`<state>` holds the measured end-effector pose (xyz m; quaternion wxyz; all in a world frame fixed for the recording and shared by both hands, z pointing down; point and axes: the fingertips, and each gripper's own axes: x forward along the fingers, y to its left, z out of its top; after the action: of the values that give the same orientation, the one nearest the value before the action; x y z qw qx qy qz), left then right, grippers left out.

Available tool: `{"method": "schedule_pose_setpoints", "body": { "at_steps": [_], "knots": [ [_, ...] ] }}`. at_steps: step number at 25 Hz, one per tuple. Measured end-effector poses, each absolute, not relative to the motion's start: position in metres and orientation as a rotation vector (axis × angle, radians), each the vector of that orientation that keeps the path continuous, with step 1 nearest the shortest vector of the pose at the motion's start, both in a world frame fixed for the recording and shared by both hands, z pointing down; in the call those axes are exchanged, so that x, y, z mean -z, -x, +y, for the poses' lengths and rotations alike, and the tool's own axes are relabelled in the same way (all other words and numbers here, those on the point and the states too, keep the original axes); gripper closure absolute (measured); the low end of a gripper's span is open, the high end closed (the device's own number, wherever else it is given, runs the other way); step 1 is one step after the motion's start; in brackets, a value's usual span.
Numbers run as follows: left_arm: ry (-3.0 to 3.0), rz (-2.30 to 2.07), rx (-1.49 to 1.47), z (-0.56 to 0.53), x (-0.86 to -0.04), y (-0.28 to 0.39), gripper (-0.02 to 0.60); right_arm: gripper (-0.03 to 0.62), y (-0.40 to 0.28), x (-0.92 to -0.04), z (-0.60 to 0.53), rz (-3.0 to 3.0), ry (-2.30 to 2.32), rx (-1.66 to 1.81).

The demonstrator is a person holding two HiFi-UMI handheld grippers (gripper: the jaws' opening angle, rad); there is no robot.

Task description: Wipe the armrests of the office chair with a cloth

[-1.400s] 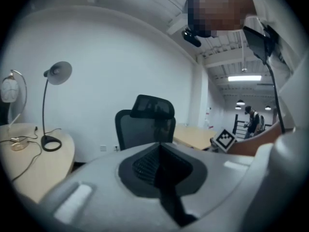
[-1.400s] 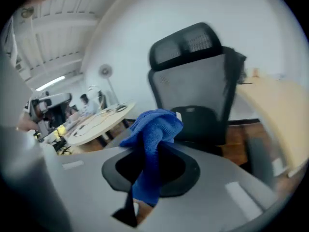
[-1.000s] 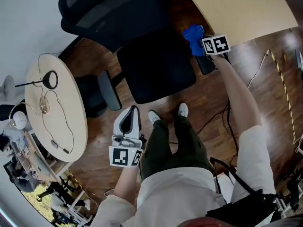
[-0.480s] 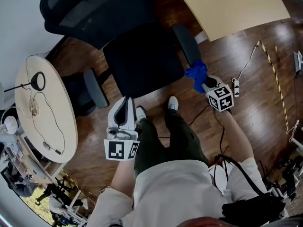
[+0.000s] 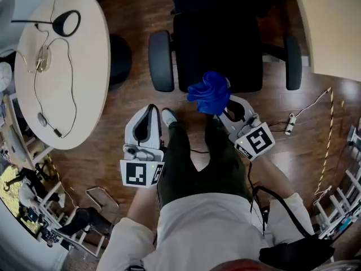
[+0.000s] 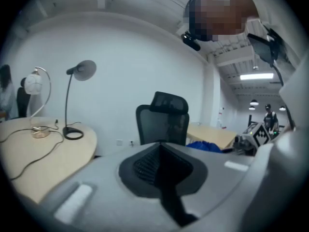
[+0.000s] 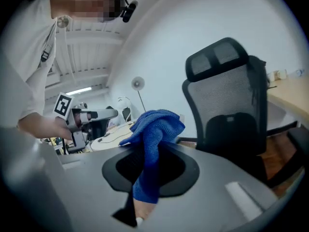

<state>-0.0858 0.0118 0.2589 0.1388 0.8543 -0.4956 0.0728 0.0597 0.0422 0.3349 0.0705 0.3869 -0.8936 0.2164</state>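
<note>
A black office chair (image 5: 217,44) stands ahead of me, with its left armrest (image 5: 161,61) and right armrest (image 5: 292,62) flanking the seat. A crumpled blue cloth (image 5: 210,93) hangs from my right gripper (image 5: 224,107), which is shut on it just in front of the seat's front edge, apart from both armrests. The right gripper view has the cloth (image 7: 154,144) draped over the jaws, with the chair's mesh back (image 7: 231,115) behind it. My left gripper (image 5: 149,113) is shut and empty, held low near my left foot. In the left gripper view the jaws meet below the chair (image 6: 164,120).
A round beige table (image 5: 84,95) stands at the left with a desk lamp (image 5: 66,22) and cables on it. Another beige desk (image 5: 333,27) lies at the right. A power strip (image 5: 291,123) and cords lie on the wooden floor to the right.
My right gripper has come away from the chair's right armrest with the cloth and moved back toward my body. The view now faces the chair squarely. The left gripper has barely moved.
</note>
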Motion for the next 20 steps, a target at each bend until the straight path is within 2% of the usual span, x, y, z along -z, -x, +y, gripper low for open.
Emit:
{"method": "schedule_pose_setpoints", "body": {
  "at_steps": [4,8,11,15,20],
  "knots": [
    [-2.431,-1.504,-0.326,0.013,-0.293,0.179,0.584,0.528,0.046,-0.341,0.028,-2.724,-1.166,-0.628],
    [-2.487,-1.408,-0.463,0.013,-0.33,0.233,0.584,0.528,0.128,-0.371,0.028,-2.681,-1.218,-0.64],
    [-2.449,-1.416,-0.407,0.007,-0.348,0.267,0.584,0.526,0.172,-0.41,0.026,-2.626,-1.268,-0.638],
    [-2.472,-1.371,-0.371,0.018,-0.367,0.287,0.584,0.526,0.192,-0.505,0.012,-2.496,-1.399,-0.669],
    [-2.467,-1.311,-0.362,0.041,-0.389,0.295,0.584,0.526,0.157,-0.591,-0.055,-2.337,-1.666,-0.583]
  ]
}}
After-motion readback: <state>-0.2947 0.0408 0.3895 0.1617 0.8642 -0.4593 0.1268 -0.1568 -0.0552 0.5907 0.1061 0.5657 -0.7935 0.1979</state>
